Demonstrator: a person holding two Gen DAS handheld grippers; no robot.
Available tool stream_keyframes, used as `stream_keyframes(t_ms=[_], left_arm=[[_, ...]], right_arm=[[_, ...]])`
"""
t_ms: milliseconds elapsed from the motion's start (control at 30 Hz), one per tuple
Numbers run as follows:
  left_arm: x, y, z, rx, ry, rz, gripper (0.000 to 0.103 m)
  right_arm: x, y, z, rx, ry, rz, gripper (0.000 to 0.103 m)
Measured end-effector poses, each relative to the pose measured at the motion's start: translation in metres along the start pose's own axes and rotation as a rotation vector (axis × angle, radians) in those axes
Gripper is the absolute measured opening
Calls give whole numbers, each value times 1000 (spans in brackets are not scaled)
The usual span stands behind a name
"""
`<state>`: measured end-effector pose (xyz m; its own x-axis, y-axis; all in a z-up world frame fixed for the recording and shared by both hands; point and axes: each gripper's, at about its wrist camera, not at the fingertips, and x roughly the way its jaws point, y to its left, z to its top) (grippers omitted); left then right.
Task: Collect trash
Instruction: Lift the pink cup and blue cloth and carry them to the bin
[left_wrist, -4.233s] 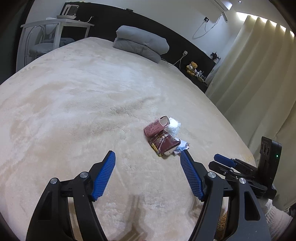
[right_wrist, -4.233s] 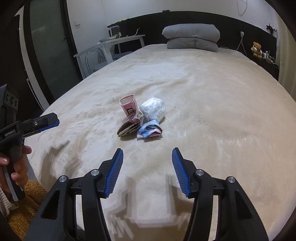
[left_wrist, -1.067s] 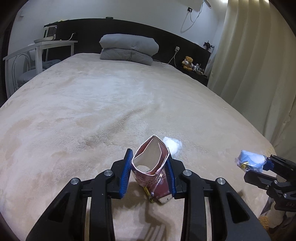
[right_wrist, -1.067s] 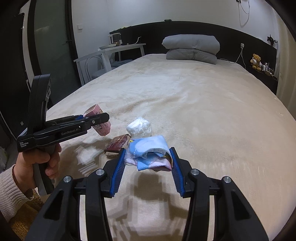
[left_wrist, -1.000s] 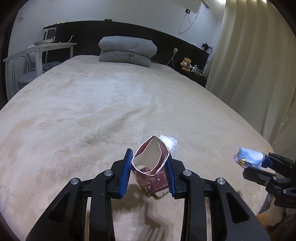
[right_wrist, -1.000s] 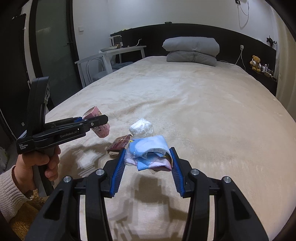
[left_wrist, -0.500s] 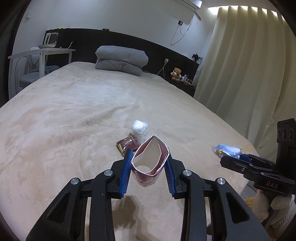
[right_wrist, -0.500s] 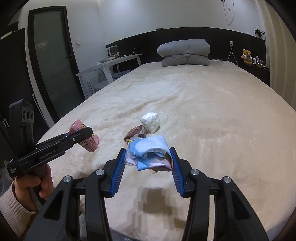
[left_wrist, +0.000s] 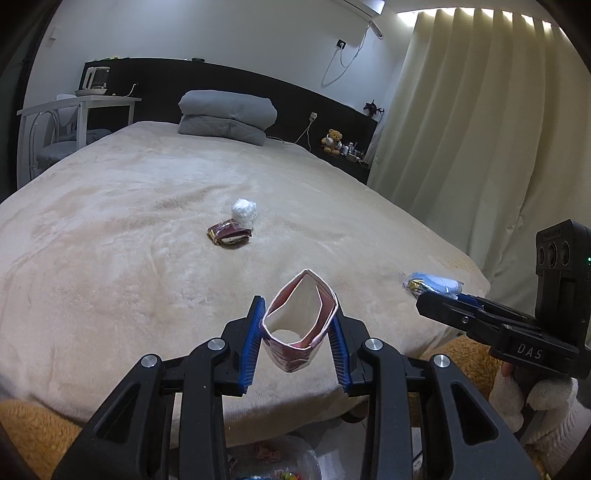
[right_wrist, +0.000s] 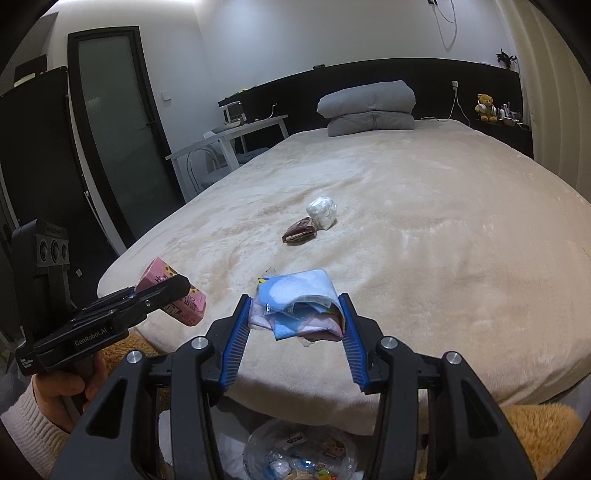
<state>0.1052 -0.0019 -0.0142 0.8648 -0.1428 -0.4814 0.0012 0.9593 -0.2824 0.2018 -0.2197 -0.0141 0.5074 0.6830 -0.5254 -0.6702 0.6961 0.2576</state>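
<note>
My left gripper (left_wrist: 295, 325) is shut on a squashed pink drink carton (left_wrist: 301, 332), held in the air over the bed's foot edge; the carton also shows in the right wrist view (right_wrist: 173, 299). My right gripper (right_wrist: 295, 314) is shut on a blue and pink crumpled wrapper (right_wrist: 299, 306), also seen in the left wrist view (left_wrist: 432, 286). A brown snack wrapper (left_wrist: 229, 234) and a white crumpled wad (left_wrist: 243, 212) lie together on the beige bed (left_wrist: 110, 229). A trash bag with litter (right_wrist: 299, 454) sits on the floor below both grippers.
Folded grey bedding (left_wrist: 227, 120) lies at the headboard. A white desk with a chair (left_wrist: 74, 122) stands to the left of the bed, a curtain (left_wrist: 480, 129) to the right. A dark door (right_wrist: 118, 129) is at the left. An orange rug (right_wrist: 539, 432) lies by the bed.
Both grippers have drawn back from the bed middle to its foot edge with their items held. The trash bag has come into view below. The two pieces on the bed have not moved.
</note>
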Motion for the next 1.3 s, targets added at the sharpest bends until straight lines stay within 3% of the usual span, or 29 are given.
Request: stream_keyframes(t_ms=[233,433,600,800,1133,1300], left_arm=[[-26,-11,-27,-23,24,-18,33],[-30,-6,-50,-119,76,-50,33],[-13,6,-68,-220,179,-73,33],[7,9,-85,-270,315,-69,33],[50,12,-116,-294,536,-1,33],[67,15,-130,-287,635,38,33]], right_arm=[[-26,15,-23,24,-6,36,47],[-29,12,-39,106,50,98,47],[-17,7,-51,177,128,140,47],[7,0,-57,238,231,99,47],[66,-13,-87,374,502,47,47],[84,-17,-96,408,574,7,47]])
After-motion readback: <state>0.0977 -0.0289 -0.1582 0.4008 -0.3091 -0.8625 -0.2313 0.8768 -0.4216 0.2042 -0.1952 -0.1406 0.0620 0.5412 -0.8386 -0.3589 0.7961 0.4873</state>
